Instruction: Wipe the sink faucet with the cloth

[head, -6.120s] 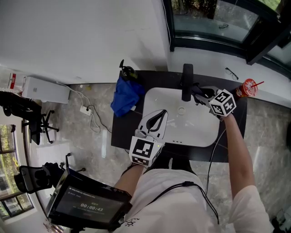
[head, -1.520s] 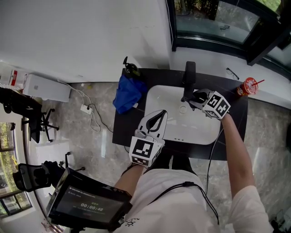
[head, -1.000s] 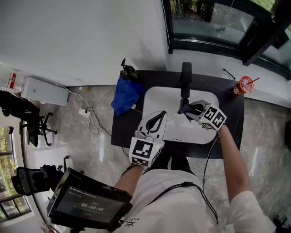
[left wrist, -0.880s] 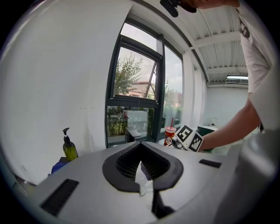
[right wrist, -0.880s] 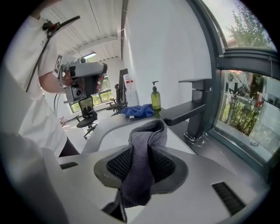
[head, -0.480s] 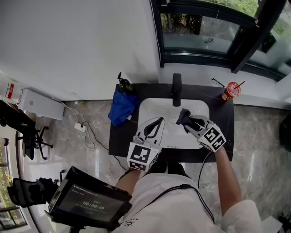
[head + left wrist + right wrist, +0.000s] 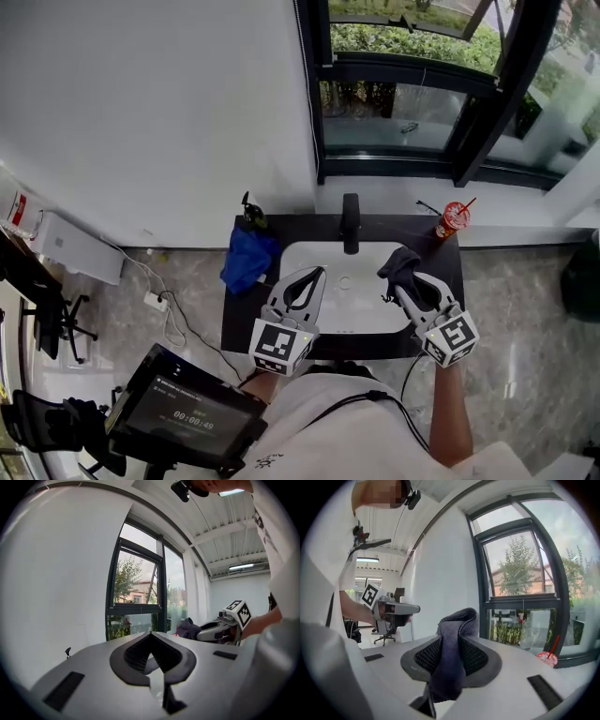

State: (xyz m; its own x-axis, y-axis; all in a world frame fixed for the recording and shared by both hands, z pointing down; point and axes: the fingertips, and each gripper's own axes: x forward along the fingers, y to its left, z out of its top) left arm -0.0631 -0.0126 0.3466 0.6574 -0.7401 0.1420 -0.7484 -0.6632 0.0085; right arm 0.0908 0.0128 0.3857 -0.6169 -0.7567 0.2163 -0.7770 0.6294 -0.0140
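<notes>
Head view, looking steeply down.

- White sink [image 7: 361, 305] set in a black counter [image 7: 242, 323]. Black faucet [image 7: 351, 223] stands at the basin's 12 o'clock, bare, with nothing touching it.
- Right gripper [image 7: 405, 279] is at the basin's 3 o'clock edge. Its jaws are clamped on a dark grey cloth [image 7: 400, 262]. The right gripper view shows the cloth pinched between the ribbed pads, a fold bulging past the tips and a tail hanging at the near end. The cloth is well apart from the faucet, at about 4 o'clock from it.
- Left gripper [image 7: 314, 274] is at the basin's 8 o'clock edge. Its tips meet and nothing is between them, which its own view confirms.
- Each gripper carries a cube with black-and-white square markers, patterns only, no lettering.
- Red cup [image 7: 451, 219] with a straw sits at the counter's 2 o'clock corner. It has white print too small to read.
- Blue fabric heap [image 7: 246, 264] lies at the counter's 9 o'clock edge and hangs over the side.
- Dark-screened tablet [image 7: 186, 418] is at 7 o'clock in the frame. It shows a timer-style row of digits beginning 00:00; the last pair is unclear.
- White box [image 7: 75, 246] sits on the floor at 9 o'clock, with a cable running from it.
- Red-and-white label [image 7: 17, 199] is at the far left edge, illegible.
</notes>
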